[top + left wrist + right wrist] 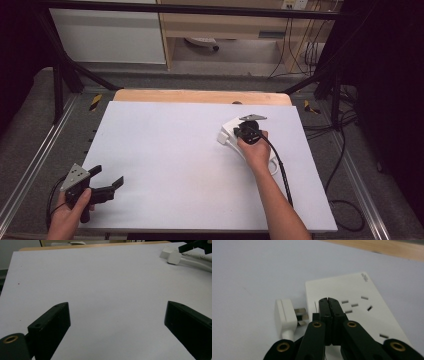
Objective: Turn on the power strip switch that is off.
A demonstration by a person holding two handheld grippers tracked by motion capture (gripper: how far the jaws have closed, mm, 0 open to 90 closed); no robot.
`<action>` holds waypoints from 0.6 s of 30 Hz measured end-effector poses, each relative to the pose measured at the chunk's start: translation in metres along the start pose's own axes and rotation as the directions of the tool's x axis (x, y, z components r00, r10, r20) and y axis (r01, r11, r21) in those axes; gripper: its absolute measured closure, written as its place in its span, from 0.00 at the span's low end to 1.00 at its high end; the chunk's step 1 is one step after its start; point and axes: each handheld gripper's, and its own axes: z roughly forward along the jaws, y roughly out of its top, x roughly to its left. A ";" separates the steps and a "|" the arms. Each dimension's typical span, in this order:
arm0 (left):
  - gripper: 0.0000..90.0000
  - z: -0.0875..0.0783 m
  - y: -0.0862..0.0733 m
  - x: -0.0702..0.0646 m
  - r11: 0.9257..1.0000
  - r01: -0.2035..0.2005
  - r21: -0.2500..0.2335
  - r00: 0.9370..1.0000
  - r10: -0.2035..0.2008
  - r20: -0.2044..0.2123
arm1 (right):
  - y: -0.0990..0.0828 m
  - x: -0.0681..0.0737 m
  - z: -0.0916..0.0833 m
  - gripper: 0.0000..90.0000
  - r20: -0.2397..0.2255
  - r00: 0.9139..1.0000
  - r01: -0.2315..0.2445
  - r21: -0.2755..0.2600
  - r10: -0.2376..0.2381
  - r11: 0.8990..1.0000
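My right tongs are clenched on nothing, tips resting on the white power strip. The white plug lies just beside the strip's edge, prongs toward it, not seated, so I judge plugging in remains undone. My left tongs hang released, well apart from the strip.

Power strip on table at 2 o'clock; plug lying just beside its 9 o'clock edge, prongs twd strip.
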 end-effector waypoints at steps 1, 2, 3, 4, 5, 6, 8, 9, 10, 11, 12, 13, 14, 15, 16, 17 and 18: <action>0.07 0.000 0.000 0.000 1.000 0.000 0.000 1.000 0.000 0.000 | 0.000 0.000 0.000 1.00 0.000 1.000 -0.001 0.000 0.001 1.000; 0.07 0.000 0.000 0.000 1.000 0.000 0.000 1.000 0.000 0.000 | 0.000 0.000 0.000 1.00 -0.001 1.000 -0.002 0.000 0.002 1.000; 0.07 0.000 0.000 0.000 1.000 0.000 0.001 1.000 0.000 0.001 | 0.000 -0.001 0.000 1.00 -0.006 1.000 -0.002 0.000 0.002 1.000; 0.07 0.000 0.000 0.000 1.000 0.000 0.001 1.000 0.000 0.001 | -0.001 -0.001 0.000 1.00 -0.008 1.000 -0.004 -0.001 0.004 1.000; 0.07 0.000 0.000 0.000 1.000 -0.003 0.001 1.000 0.003 0.000 | 0.000 -0.001 0.000 1.00 -0.009 1.000 -0.004 0.000 0.004 1.000; 0.07 0.000 0.000 0.000 1.000 -0.002 0.001 1.000 0.002 0.000 | 0.000 -0.001 0.000 1.00 -0.008 1.000 -0.002 0.000 0.002 1.000; 0.07 0.000 0.000 0.000 1.000 -0.002 0.001 1.000 0.002 0.001 | 0.000 -0.001 0.000 1.00 -0.008 1.000 -0.010 -0.002 0.010 1.000; 0.07 0.000 0.000 0.000 1.000 -0.001 0.001 1.000 0.001 0.000 | 0.000 -0.001 0.000 1.00 -0.008 1.000 -0.010 -0.002 0.010 1.000; 0.07 0.000 0.000 0.001 1.000 -0.002 0.003 1.000 0.002 -0.001 | 0.000 0.000 0.000 1.00 -0.009 1.000 -0.010 -0.003 0.010 1.000; 0.07 0.000 0.000 0.001 1.000 0.002 0.002 1.000 -0.002 0.000 | -0.001 0.001 0.000 1.00 -0.006 1.000 -0.004 -0.007 0.004 1.000; 0.07 0.000 0.000 0.001 1.000 0.006 0.002 1.000 -0.006 -0.001 | -0.001 0.001 0.000 1.00 -0.006 1.000 -0.004 -0.007 0.004 1.000; 0.07 0.000 0.000 0.001 1.000 0.004 0.001 1.000 -0.004 -0.001 | 0.000 0.001 -0.001 1.00 -0.010 1.000 -0.009 -0.016 0.009 1.000; 0.07 0.000 0.000 0.001 1.000 0.004 0.001 1.000 -0.004 -0.001 | 0.000 0.001 -0.001 1.00 -0.010 1.000 -0.009 -0.016 0.009 1.000; 0.07 0.000 0.000 0.001 1.000 0.003 0.002 1.000 -0.003 -0.001 | 0.000 0.001 -0.002 1.00 -0.007 1.000 -0.007 -0.019 0.007 1.000; 0.07 0.000 0.000 0.001 1.000 0.006 0.001 1.000 -0.006 0.000 | 0.000 0.001 -0.002 1.00 -0.008 1.000 -0.009 -0.021 0.009 1.000; 0.07 0.000 0.000 0.001 1.000 0.005 0.001 1.000 -0.005 0.000 | 0.001 0.001 -0.003 1.00 -0.009 1.000 -0.011 -0.023 0.010 1.000; 0.07 0.000 0.000 0.001 1.000 0.005 0.001 1.000 -0.005 0.000 | 0.001 0.001 -0.004 1.00 -0.007 1.000 -0.011 -0.025 0.011 1.000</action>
